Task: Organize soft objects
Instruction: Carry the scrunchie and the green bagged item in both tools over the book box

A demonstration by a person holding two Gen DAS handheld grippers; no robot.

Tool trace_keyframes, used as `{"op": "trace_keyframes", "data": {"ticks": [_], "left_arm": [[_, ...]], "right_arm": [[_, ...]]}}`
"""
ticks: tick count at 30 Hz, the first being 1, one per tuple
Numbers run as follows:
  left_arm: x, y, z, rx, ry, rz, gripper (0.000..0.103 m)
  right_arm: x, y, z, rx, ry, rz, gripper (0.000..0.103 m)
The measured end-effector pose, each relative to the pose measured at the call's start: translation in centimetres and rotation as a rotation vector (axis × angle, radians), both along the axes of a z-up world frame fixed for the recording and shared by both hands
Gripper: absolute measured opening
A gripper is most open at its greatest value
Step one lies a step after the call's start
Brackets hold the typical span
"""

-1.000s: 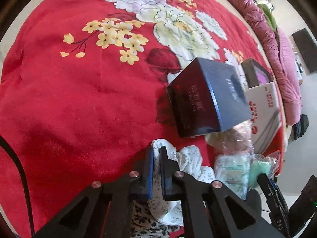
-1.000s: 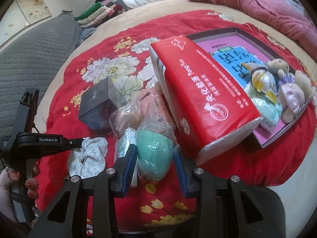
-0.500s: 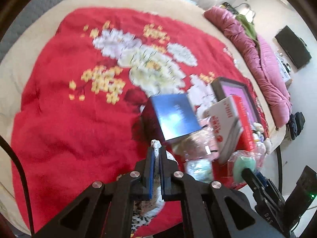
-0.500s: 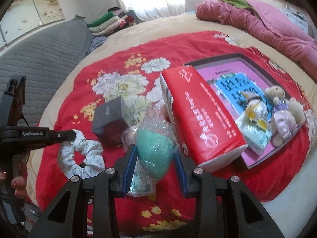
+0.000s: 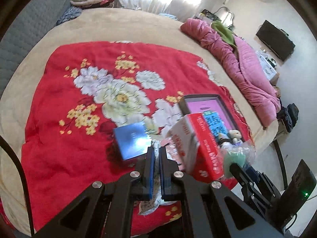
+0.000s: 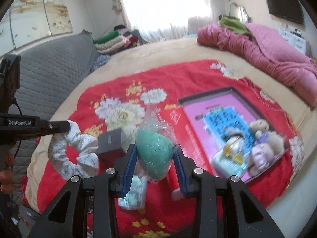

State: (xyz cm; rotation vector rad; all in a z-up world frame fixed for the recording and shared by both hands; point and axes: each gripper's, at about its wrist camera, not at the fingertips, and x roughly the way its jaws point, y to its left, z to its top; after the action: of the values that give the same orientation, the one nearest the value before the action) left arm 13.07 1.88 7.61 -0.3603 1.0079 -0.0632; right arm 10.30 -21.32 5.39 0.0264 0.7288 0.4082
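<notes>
Your left claw [image 5: 156, 158] pinches only a thin fold of the scrunchie [image 6: 74, 154] and your right claw [image 6: 155, 159] squeezes the bagged green sponge [image 6: 154, 150], both lifted above the bed [image 6: 178, 49]; slick plastic could slip out.

both wrist views raised, angled down, sharing red blanket [image 5: 59, 138]
</notes>
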Motion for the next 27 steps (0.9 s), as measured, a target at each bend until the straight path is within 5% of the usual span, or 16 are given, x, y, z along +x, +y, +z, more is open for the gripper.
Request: {"op": "trace_keyframes", "data": {"ticks": [13,27], "left_arm": [[1.9,-8.1,4.6,0.027,-0.079,-0.126,0.005],[4.1,-15.9,5.5,0.03,-0.101,-0.245,0.005]], "right_arm": [[1.2,-6.3,3.1,0.005,-0.038,-0.074,0.038],[2.5,-13.8,4.9,0.014,-0.052,-0.19,0.038]]}}
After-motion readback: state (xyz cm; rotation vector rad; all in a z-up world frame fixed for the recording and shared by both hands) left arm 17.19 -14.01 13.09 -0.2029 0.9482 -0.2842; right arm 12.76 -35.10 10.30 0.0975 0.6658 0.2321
